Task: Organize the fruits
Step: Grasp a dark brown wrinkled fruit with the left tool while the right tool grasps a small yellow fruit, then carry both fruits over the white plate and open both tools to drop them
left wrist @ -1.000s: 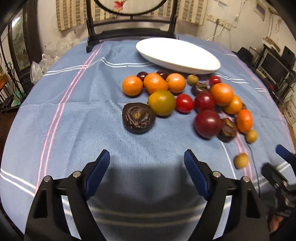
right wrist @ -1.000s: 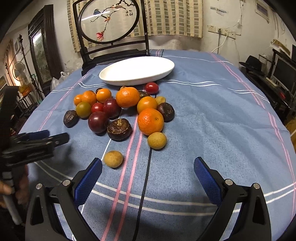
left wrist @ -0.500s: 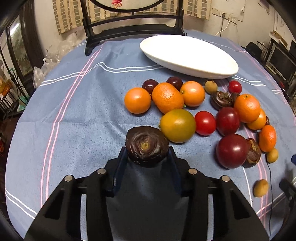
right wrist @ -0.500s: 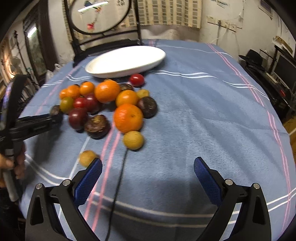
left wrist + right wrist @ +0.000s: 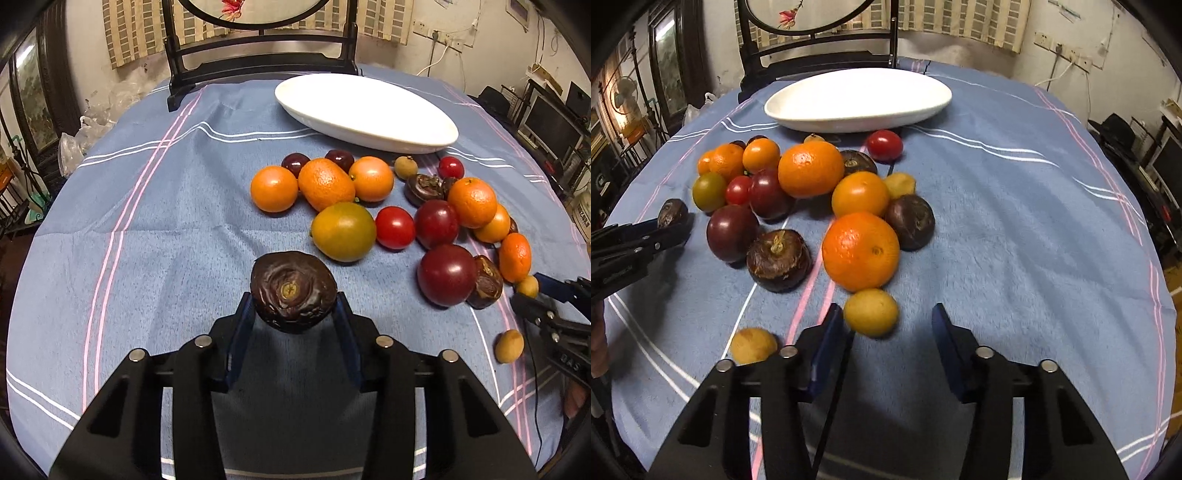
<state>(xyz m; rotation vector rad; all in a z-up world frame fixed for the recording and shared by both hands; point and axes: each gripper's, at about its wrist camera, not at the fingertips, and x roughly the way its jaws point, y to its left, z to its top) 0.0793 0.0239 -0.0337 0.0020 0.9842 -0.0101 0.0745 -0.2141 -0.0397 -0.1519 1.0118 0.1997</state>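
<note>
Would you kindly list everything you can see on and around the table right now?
Plate: one, white, far side of the cloth.
Oranges: six, orange, in the cluster in front of the plate.
Dark red fruits: four, in the cluster.
Tomatoes: two, bright red, in the cluster.
Greenish fruit: one, yellow-green, at the cluster's near edge.
Dark brown fruits: four, three in the cluster, one held.
Small yellow fruits: four, yellow-brown, scattered around the cluster.
Tablecloth: one, blue with pink and white stripes.
Chair: one, dark, behind the table.
Left gripper: black and blue, jaws clamped on a dark brown fruit.
Right gripper: black and blue, jaws closing around a small yellow fruit.
</note>
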